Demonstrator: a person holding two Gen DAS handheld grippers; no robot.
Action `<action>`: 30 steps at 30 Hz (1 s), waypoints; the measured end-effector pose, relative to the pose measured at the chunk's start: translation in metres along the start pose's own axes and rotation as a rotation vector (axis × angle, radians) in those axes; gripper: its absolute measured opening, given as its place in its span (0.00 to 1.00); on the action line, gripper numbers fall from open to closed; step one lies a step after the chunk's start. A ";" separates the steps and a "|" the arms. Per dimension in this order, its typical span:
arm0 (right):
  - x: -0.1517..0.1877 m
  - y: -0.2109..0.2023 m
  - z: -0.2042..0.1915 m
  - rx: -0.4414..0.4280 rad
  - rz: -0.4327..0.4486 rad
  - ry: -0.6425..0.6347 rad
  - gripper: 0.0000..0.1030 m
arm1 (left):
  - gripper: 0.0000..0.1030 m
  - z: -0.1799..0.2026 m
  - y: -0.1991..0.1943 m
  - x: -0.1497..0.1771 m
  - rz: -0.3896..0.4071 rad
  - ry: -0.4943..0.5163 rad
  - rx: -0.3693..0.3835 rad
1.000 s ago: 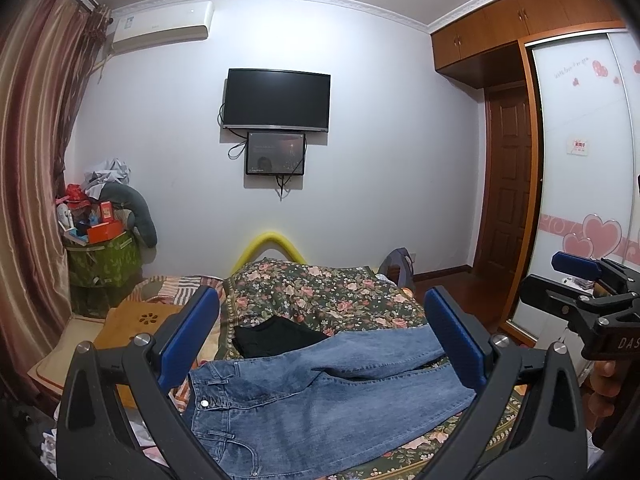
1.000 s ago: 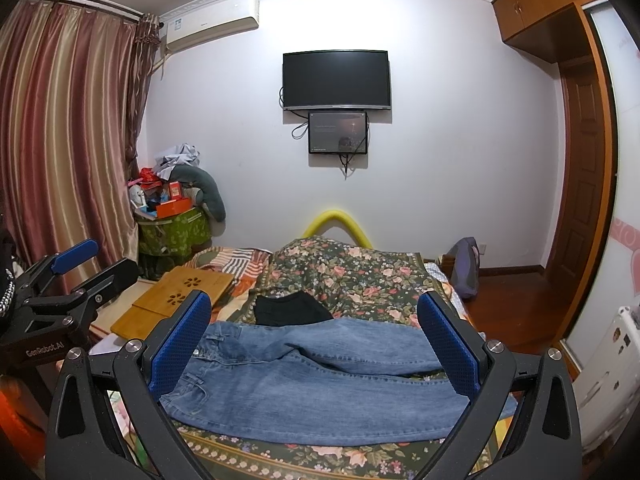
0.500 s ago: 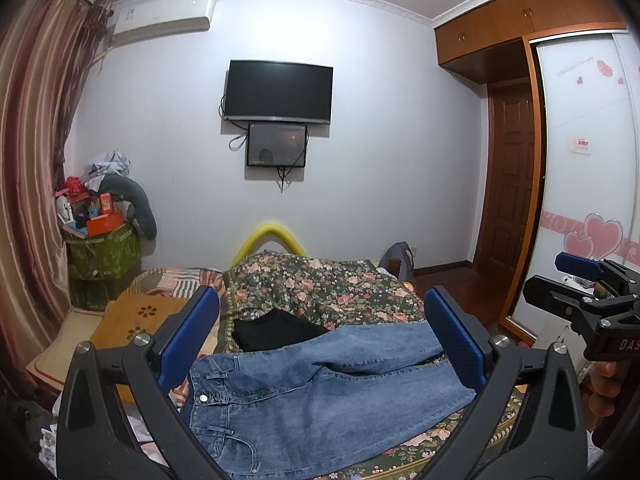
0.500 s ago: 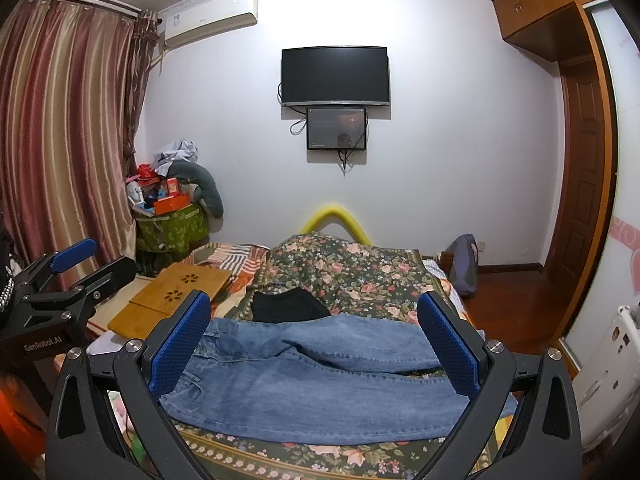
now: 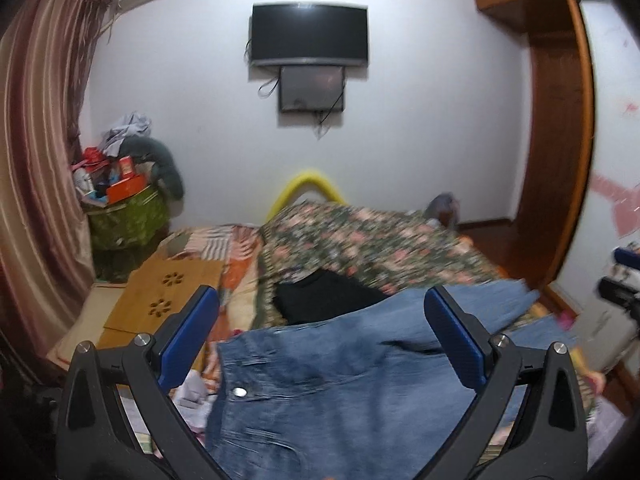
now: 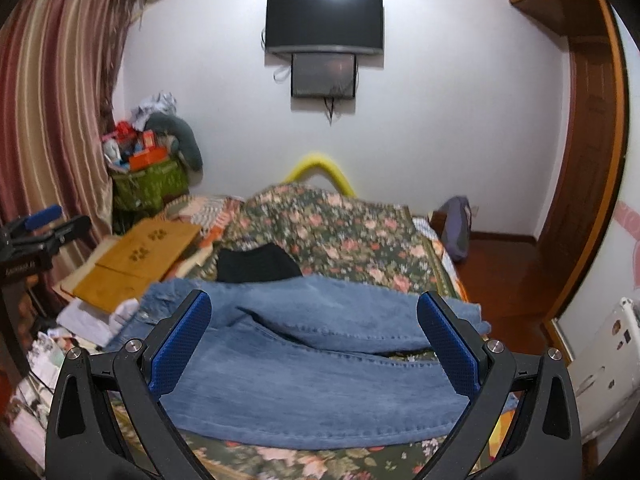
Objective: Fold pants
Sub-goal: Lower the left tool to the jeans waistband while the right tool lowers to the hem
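Note:
Blue jeans [image 5: 340,384] lie spread flat across a floral bedspread [image 5: 372,244], waistband with a metal button to the left and legs running right. My left gripper [image 5: 322,344] is open and empty, above the waistband end. My right gripper [image 6: 314,346] is open and empty, above the jeans [image 6: 312,364] at the leg part. The left gripper also shows at the left edge of the right wrist view [image 6: 36,232]. The right gripper shows at the right edge of the left wrist view [image 5: 620,284].
A black garment [image 6: 256,264] lies on the bed just beyond the jeans. A wooden lap desk [image 6: 144,256] and stacked papers sit left of the bed. A cluttered green basket [image 5: 124,216] stands by the curtain. A wardrobe and door are on the right.
Both grippers have moved forward and lower toward the jeans, which now fill more of each view. Both stay open.

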State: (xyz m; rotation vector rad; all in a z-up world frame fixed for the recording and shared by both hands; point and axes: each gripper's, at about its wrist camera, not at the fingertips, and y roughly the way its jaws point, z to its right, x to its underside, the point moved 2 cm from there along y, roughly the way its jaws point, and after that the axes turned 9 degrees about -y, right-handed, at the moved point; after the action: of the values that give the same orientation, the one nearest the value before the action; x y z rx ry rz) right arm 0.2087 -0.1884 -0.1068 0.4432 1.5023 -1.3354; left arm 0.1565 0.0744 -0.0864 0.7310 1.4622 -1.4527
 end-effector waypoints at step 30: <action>0.034 0.341 0.056 -0.312 -0.405 -0.137 0.84 | 0.58 -0.208 0.331 0.125 -0.639 -0.329 -0.247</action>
State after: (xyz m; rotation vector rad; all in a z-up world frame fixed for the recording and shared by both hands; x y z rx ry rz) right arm 0.4943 -0.1424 -0.2993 -0.1580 1.7037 -1.3703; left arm 0.3623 0.2952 -0.3644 -0.1522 1.6431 -1.7093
